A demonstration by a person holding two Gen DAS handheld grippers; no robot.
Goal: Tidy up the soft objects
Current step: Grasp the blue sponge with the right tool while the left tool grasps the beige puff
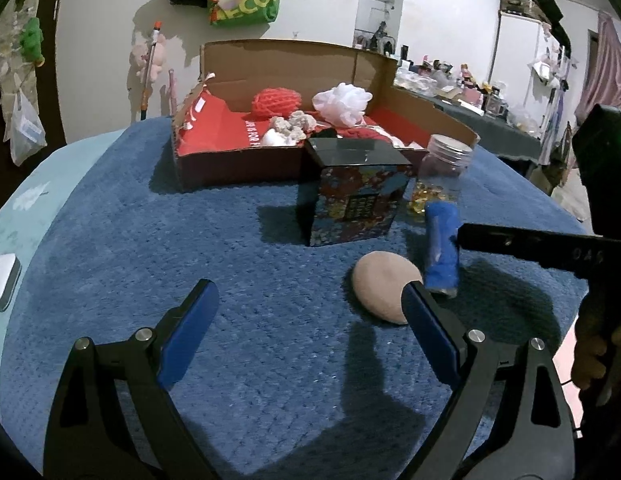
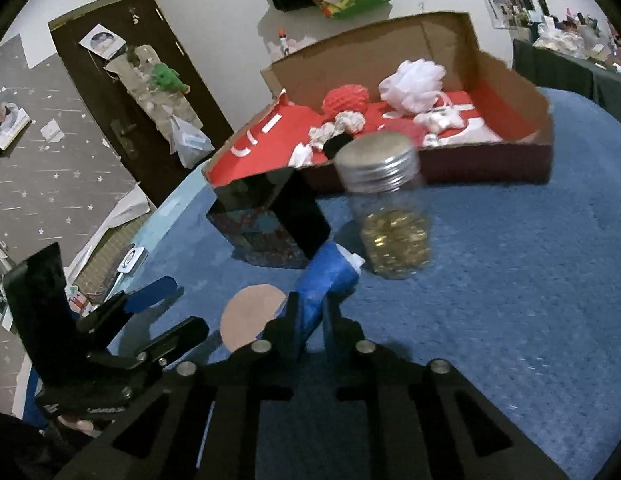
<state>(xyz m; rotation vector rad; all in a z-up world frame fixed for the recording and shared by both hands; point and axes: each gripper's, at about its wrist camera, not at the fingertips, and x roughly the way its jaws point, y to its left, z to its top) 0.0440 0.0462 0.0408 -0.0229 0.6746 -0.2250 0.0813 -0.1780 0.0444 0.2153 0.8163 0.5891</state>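
Note:
A rolled blue cloth (image 2: 324, 280) is clamped between my right gripper's fingers (image 2: 310, 316), just above the blue blanket; in the left wrist view the roll (image 1: 441, 246) shows with the right finger against it. My left gripper (image 1: 306, 320) is open and empty, low over the blanket, with a beige round sponge (image 1: 384, 286) just inside its right finger. The sponge also shows in the right wrist view (image 2: 250, 312). An open cardboard box (image 1: 278, 60) with a red lining holds a red mesh ball (image 1: 276, 100), a white mesh puff (image 1: 342, 102) and small fluffy pieces.
A dark patterned box (image 1: 350, 196) and a clear jar of gold beads (image 1: 438, 176) stand between the cardboard box and the sponge. A white device (image 1: 0, 278) lies at the left edge. Cluttered tables and a wall stand behind.

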